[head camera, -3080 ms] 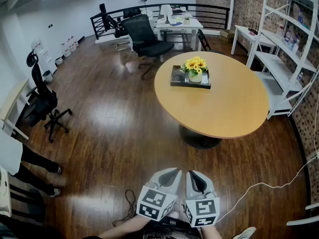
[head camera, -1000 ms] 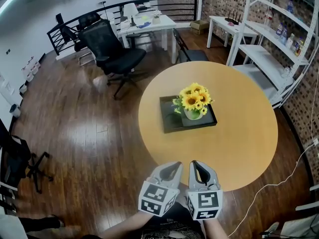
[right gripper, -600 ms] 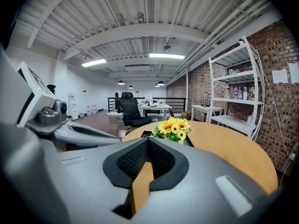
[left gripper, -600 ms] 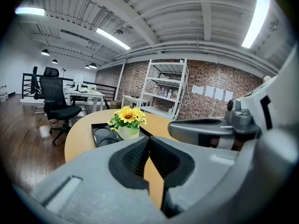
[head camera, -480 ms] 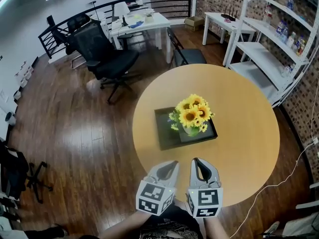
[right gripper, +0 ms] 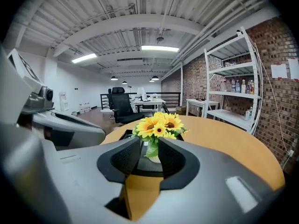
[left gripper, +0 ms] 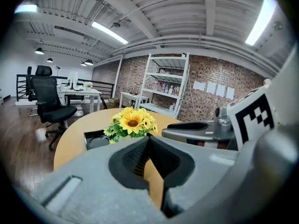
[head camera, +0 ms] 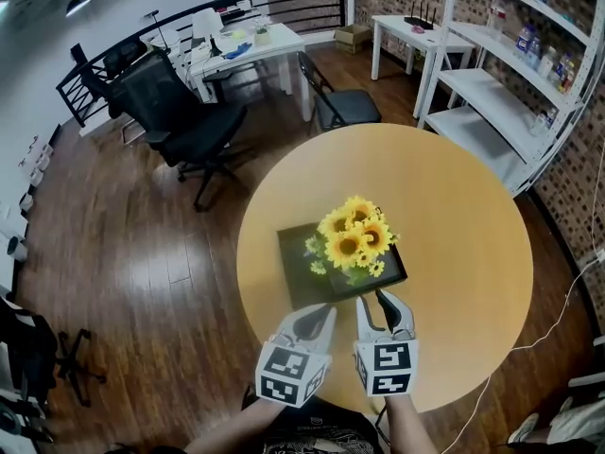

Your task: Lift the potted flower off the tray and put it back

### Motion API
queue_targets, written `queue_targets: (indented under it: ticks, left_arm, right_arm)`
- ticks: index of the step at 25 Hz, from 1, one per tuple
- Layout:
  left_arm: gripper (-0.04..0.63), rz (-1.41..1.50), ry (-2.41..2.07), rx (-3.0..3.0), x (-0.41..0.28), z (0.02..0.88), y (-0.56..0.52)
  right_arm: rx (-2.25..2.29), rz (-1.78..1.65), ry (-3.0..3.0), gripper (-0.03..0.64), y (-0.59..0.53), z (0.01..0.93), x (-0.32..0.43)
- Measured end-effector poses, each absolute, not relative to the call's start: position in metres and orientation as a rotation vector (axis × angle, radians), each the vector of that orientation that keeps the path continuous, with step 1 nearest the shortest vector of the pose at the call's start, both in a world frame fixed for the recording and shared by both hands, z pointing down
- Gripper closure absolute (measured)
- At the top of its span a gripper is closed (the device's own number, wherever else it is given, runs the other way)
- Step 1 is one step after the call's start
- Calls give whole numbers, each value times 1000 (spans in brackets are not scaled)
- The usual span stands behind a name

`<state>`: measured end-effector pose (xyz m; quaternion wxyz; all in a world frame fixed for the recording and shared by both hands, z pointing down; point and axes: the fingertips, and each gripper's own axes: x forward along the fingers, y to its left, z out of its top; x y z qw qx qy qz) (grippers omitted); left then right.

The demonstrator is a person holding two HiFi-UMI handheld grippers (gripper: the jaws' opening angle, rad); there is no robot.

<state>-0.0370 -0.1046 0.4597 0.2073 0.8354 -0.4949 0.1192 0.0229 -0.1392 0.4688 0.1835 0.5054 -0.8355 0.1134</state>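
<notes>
The potted flower (head camera: 352,240), a bunch of yellow sunflowers in a pale pot, stands on the right part of a black tray (head camera: 301,277) on the round wooden table (head camera: 463,225). Both grippers hover side by side over the table's near edge, just short of the tray. My left gripper (head camera: 327,309) is shut and empty; its jaws meet in the left gripper view (left gripper: 148,139). My right gripper (head camera: 380,298) is closest to the pot, and its jaws are opening. In the right gripper view (right gripper: 149,148) the pot (right gripper: 152,156) shows through the narrow gap, farther off, with nothing held.
A black office chair (head camera: 180,112) and a white desk (head camera: 236,41) stand beyond the table on the dark wood floor. A folding chair (head camera: 342,104) is at the table's far edge. White shelving (head camera: 510,74) lines the brick wall on the right. A white cable (head camera: 558,312) lies on the floor.
The table and flower have come much nearer. Both grippers have moved forward over the table's near edge toward the tray. The right gripper's jaws have parted slightly.
</notes>
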Motion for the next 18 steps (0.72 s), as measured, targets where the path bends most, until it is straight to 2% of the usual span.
queue_targets:
  ticks: [9, 18]
  left_arm:
    - [592, 353, -1364, 2334, -37, 461, -140]
    - [591, 386, -1309, 2362, -42, 464, -169]
  right_arm:
    - [1378, 368, -2307, 413, -178, 501, 22]
    - [1363, 461, -2256, 276, -209, 536, 16]
